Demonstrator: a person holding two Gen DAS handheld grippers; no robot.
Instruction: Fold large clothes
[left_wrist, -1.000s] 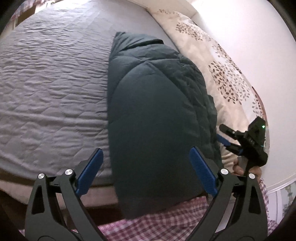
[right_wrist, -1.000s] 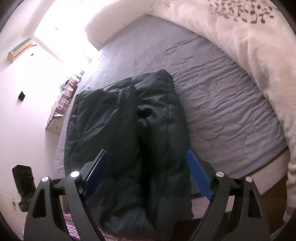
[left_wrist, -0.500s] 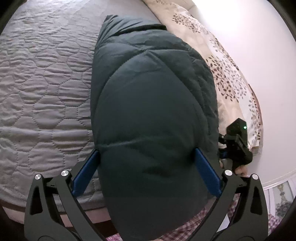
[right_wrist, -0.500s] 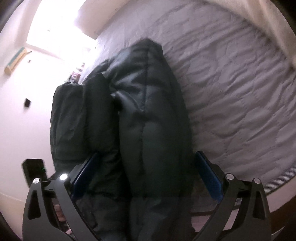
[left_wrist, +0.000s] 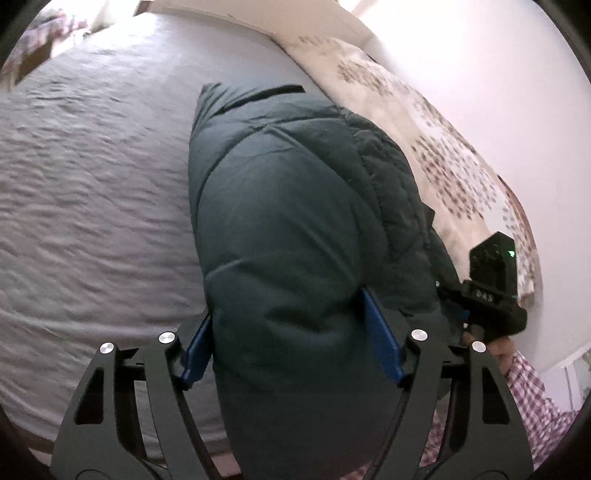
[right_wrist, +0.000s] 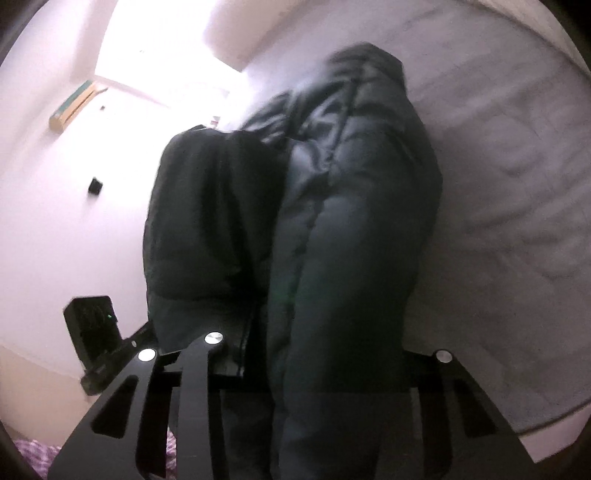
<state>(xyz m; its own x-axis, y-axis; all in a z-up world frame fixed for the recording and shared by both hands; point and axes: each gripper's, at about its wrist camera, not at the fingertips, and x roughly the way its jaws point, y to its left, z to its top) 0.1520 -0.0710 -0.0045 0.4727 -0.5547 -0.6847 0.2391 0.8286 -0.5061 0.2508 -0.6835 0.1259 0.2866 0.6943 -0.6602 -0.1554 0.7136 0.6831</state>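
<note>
Closing both hand-held grippers on the padded dark jacket's near end

Left hand-held gripper (left_wrist: 291, 332) and right hand-held gripper (right_wrist: 314, 354) have just been closing, each now pinching the jacket (left_wrist: 295, 206) lying mid-frame on the grey bed (left_wrist: 92, 166); likely ready to lift for a fold.

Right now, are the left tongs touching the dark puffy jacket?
Touching. The left wrist view shows the left tongs, which have just been closing, with both blue pads pressed into the bulging dark jacket between them.
</note>
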